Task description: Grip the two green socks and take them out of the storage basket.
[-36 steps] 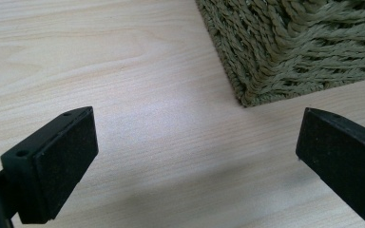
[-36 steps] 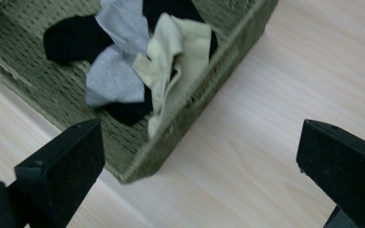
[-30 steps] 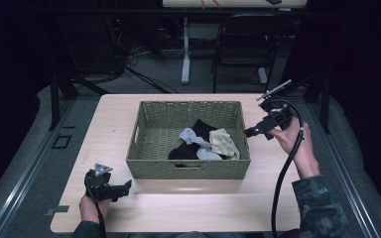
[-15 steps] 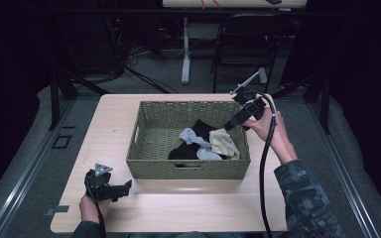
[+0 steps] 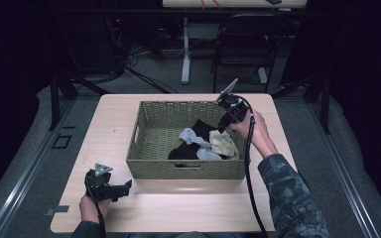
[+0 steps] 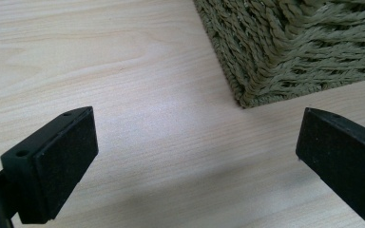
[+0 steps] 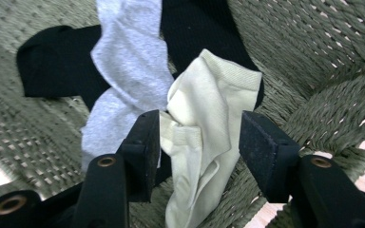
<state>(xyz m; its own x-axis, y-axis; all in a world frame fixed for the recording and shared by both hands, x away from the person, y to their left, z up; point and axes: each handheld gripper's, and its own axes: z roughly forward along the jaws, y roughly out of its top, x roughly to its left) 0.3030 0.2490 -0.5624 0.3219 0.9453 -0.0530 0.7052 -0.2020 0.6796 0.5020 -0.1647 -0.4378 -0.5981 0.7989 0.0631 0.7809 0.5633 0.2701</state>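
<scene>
Left gripper (image 5: 127,185) sits on the table (image 5: 114,129) near the front, jaws spread wide on nothing. Further back, the right gripper (image 7: 198,133) is down in the woven basket (image 5: 154,124), jaws closing around the cream sock (image 7: 209,114) but not pinching yet; grey sock (image 7: 128,61) and black sock (image 7: 52,66) lie just behind

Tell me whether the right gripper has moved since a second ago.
Yes. The right gripper has gone left and down, from outside the basket rim to over the cream sock, its jaws closing around it.

No legible text, label, brand, number or sign appears on the basket (image 5: 188,168), the socks (image 7: 204,142), the worktop (image 5: 114,129) or either gripper.
</scene>
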